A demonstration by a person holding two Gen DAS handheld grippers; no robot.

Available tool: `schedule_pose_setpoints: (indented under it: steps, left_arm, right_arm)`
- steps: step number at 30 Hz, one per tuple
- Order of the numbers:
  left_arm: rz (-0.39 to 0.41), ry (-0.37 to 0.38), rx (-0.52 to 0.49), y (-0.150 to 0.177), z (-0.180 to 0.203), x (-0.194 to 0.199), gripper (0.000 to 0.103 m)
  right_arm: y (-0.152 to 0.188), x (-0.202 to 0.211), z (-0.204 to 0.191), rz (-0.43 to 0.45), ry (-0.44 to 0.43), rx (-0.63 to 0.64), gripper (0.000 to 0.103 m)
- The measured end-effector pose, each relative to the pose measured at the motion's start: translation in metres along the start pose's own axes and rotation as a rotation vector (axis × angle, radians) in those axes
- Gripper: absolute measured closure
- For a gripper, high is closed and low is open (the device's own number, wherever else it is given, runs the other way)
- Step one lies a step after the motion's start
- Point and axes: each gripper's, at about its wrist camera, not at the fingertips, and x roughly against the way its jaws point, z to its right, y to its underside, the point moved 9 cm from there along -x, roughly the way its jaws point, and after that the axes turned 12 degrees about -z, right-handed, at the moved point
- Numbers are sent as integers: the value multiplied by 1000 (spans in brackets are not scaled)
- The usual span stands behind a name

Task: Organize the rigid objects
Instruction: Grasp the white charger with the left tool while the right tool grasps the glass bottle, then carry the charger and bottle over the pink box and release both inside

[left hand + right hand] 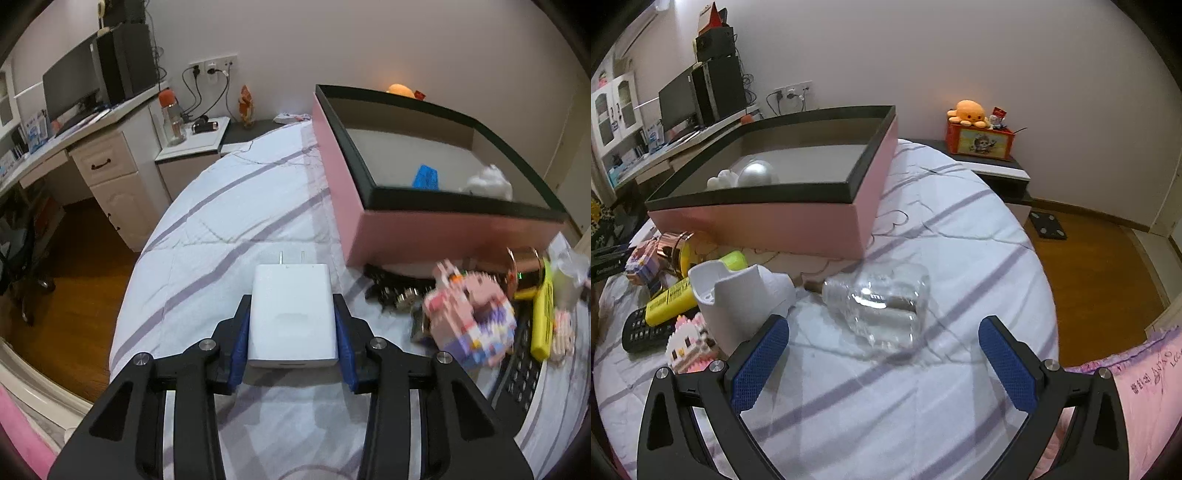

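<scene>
Left tongs (pixel 291 332): blue pads pressed on both flanks of the white charger (pixel 291 310), prongs pointing away, resting on the bed (pixel 221 206).
Right tongs (pixel 882 363): wide apart, empty, just short of the clear bottle (pixel 882 310).
Handling: charger looks stiff, light, smooth; flat sides suit the grip. Bottle likely slippery, crushable; take its body.
Destination: pink box (pixel 369 206), likely.

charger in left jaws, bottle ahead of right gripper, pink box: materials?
White charger: likely hard plastic, smooth matte shell, metal prongs. Clear bottle: transparent, glossy highlights; thin plastic probably, glass not excluded. Pink box: looks like cardboard, matte pink sides, flat black rim.
</scene>
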Motion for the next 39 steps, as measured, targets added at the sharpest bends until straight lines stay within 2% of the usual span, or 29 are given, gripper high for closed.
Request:
schedule_pose_setpoints:
  steps: [7,12,16,20,27,39]
  left_arm:
    - [-9,-3,-25,28,8,15,63]
    - [-1,-2,-31,33,11,17,62]
    - [21,4,-18,30,11,15,62]
    - [39,10,-14,33,12,17,63]
    - [39,85,25,43,9,28,63]
    - [94,89,3,50,17,69,63]
  right_arm:
    - [-10,-7,7,-20,-15,-34,1]
    - [-5,-16,11,-52,-42,-45,18]
    - [-5,-14,14,-39,-48,-47,40]
    - [0,-8,14,-25,-62,-52,40]
    - [8,3,9,4,-80,-63,40]
    - [6,40,-4,69,-107,-47,40]
